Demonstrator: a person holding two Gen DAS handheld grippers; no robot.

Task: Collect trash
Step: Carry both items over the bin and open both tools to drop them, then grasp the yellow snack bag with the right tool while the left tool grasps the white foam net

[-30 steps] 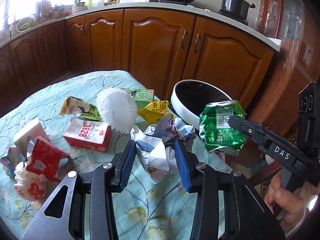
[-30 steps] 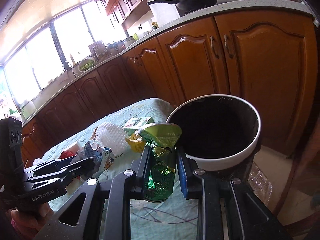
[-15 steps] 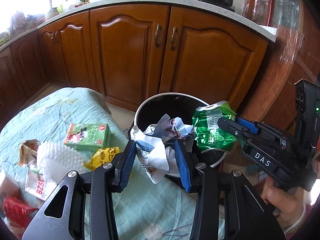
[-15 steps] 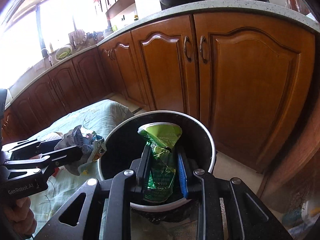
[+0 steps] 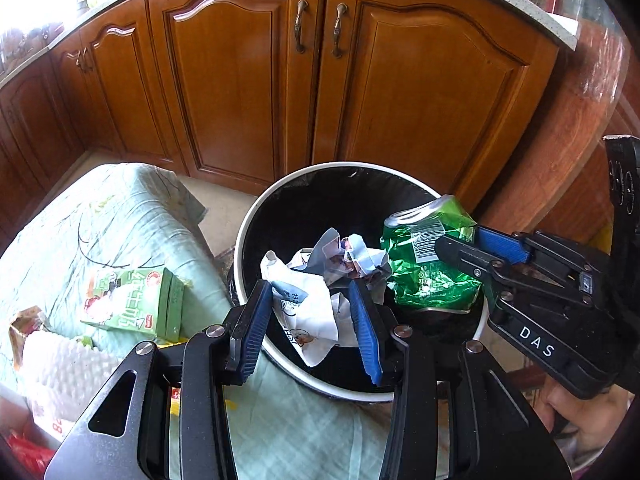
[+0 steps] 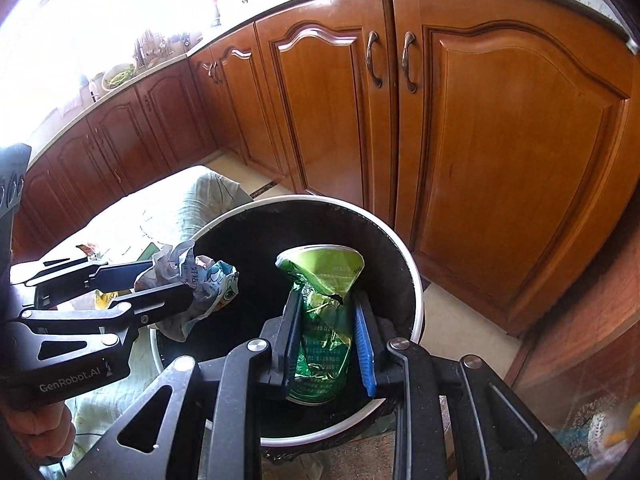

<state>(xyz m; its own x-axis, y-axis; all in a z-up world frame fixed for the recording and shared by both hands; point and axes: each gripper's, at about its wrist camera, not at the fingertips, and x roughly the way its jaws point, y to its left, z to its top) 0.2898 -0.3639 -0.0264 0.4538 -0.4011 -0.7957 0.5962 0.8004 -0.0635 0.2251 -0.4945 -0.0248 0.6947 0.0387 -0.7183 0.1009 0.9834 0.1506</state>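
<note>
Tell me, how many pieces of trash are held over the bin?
2: crumpled paper in the left gripper and a crushed green can in the right gripper, both above the bin.

table (image 5: pixel 280 432): green carton (image 5: pixel 136 308) | white foam net (image 5: pixel 60 364) | red wrapper (image 5: pixel 28 452)

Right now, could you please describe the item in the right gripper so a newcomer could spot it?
Find the round white-rimmed bin with a black liner below the wooden cabinets. Above its opening, the right gripper clamps a crushed green drink can. Unlike the crumpled white paper wrapper beside it, it is shiny metal.
</note>
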